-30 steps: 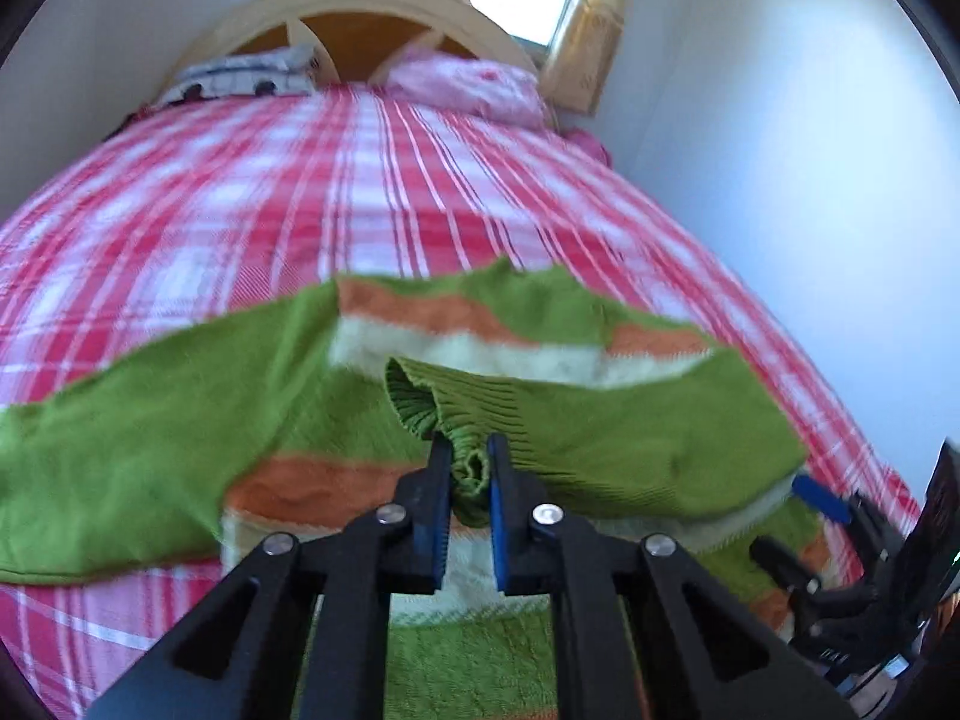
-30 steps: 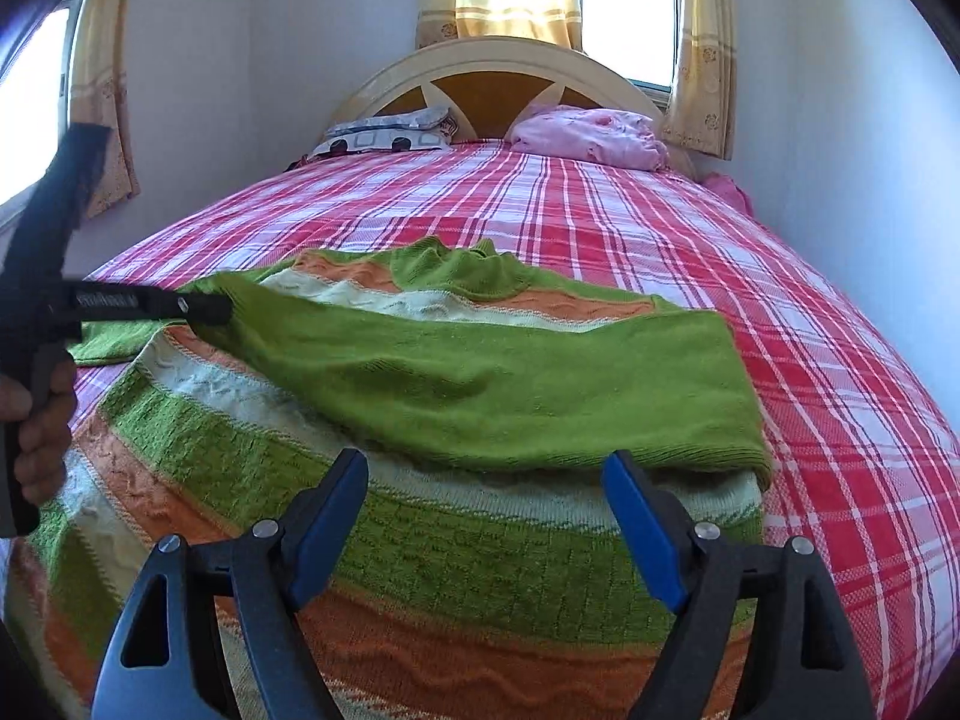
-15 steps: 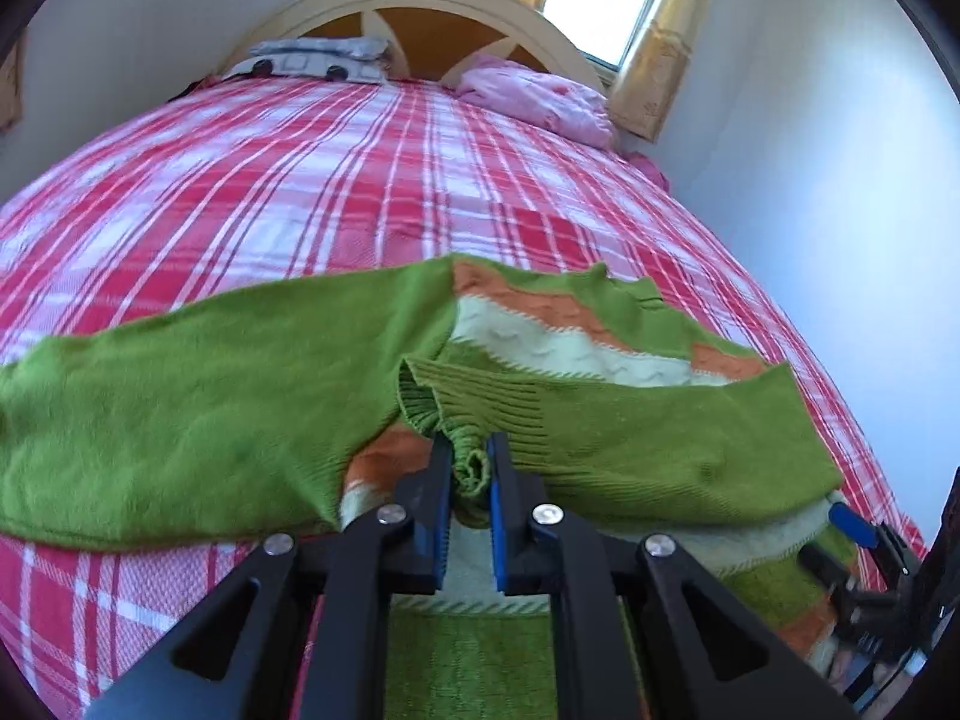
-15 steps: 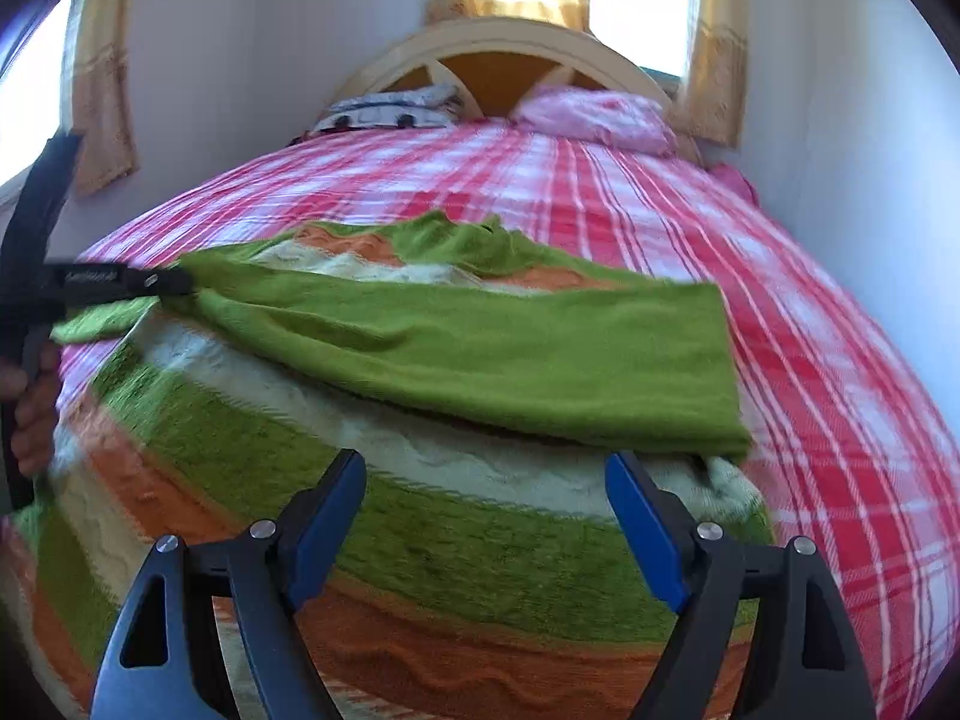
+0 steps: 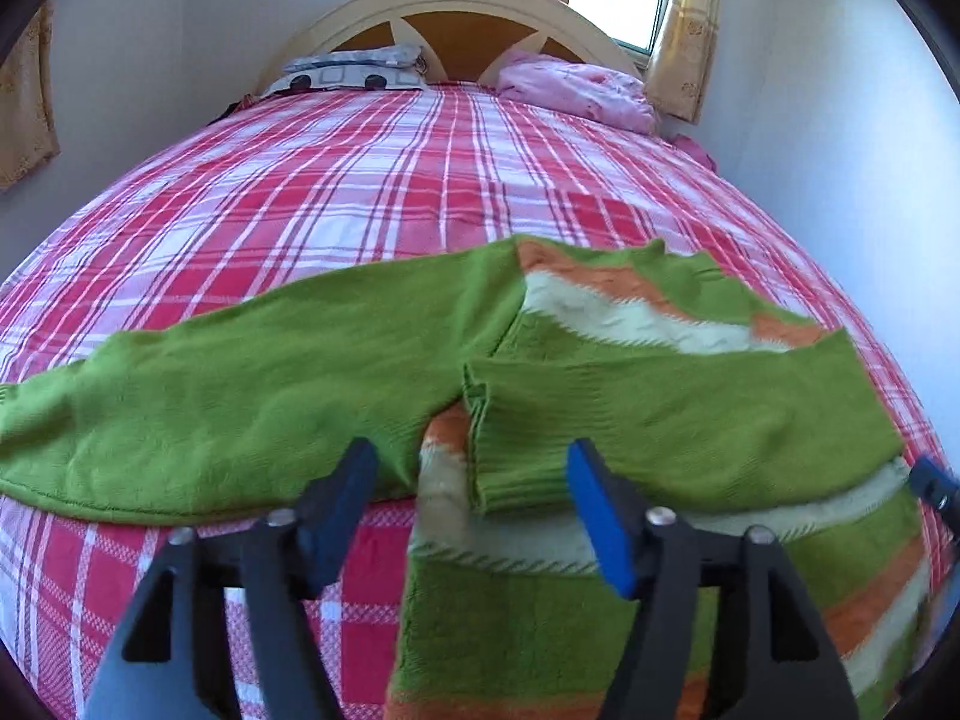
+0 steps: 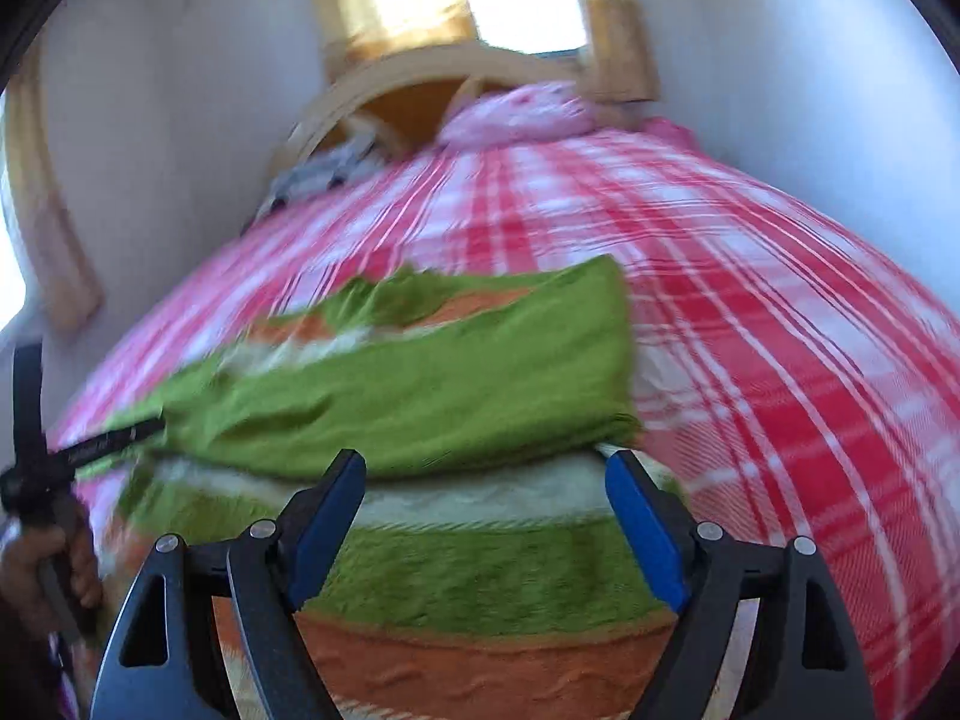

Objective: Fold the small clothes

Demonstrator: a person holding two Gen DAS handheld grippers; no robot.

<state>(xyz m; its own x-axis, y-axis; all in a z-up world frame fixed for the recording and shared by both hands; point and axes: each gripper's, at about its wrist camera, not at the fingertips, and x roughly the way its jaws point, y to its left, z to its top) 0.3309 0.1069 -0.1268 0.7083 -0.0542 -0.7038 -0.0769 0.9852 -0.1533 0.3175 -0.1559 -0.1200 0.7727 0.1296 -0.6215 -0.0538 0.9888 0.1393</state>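
Note:
A green, orange and cream striped sweater (image 5: 600, 600) lies on the bed. One green sleeve (image 5: 690, 414) is folded across its body, with its ribbed cuff lying between my left fingers. The other sleeve (image 5: 240, 396) stretches out flat to the left. My left gripper (image 5: 474, 510) is open and empty just above the cuff. My right gripper (image 6: 486, 516) is open and empty over the sweater's (image 6: 480, 570) striped body, below the folded sleeve (image 6: 420, 396). The right wrist view is blurred.
The bed has a red and white plaid cover (image 5: 372, 192). Pillows (image 5: 354, 69) and a pink bundle (image 5: 576, 90) lie by the wooden headboard (image 5: 456, 18). A wall runs close along the right side. The left gripper and hand show at the left edge of the right wrist view (image 6: 42, 480).
My left gripper has opened and let go of the sleeve cuff, which now lies on the sweater. The right gripper has swung to the right, still open.

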